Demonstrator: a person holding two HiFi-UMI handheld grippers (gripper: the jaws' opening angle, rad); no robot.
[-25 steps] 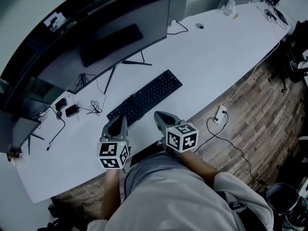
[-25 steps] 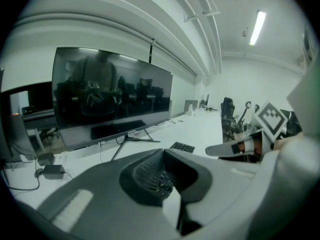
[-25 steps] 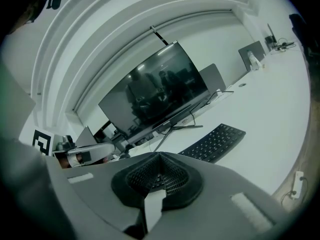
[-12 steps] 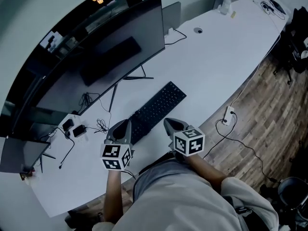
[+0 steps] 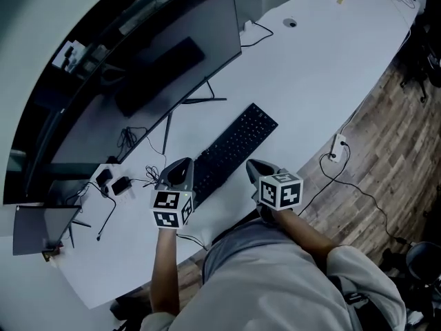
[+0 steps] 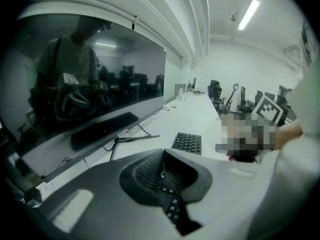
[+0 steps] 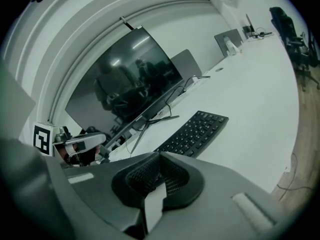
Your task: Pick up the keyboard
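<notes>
A black keyboard [image 5: 236, 148] lies diagonally on the white desk [image 5: 324, 67], in front of the monitor stand. My left gripper [image 5: 178, 173] hovers at the keyboard's left end and hides that corner; its jaws are shut and empty. My right gripper [image 5: 258, 170] is just beside the keyboard's near long edge, close to the desk's front edge, also shut with nothing in it. In the left gripper view the keyboard [image 6: 188, 142] shows past the left gripper [image 6: 162, 172], and a few keys show under the jaws. The right gripper view has the keyboard [image 7: 192, 133] beyond the right gripper [image 7: 160, 177].
A wide curved monitor [image 5: 138, 81] stands behind the keyboard on a thin-legged stand [image 5: 200, 101]. Tangled cables and black adapters [image 5: 114, 183] lie to the left. A laptop [image 5: 249, 3] sits farther back. A power strip [image 5: 337, 147] and cord lie on the wooden floor.
The head view has shifted, so the desk sits lower and farther right. Both grippers have edged forward to the keyboard; the left one now covers its left end.
</notes>
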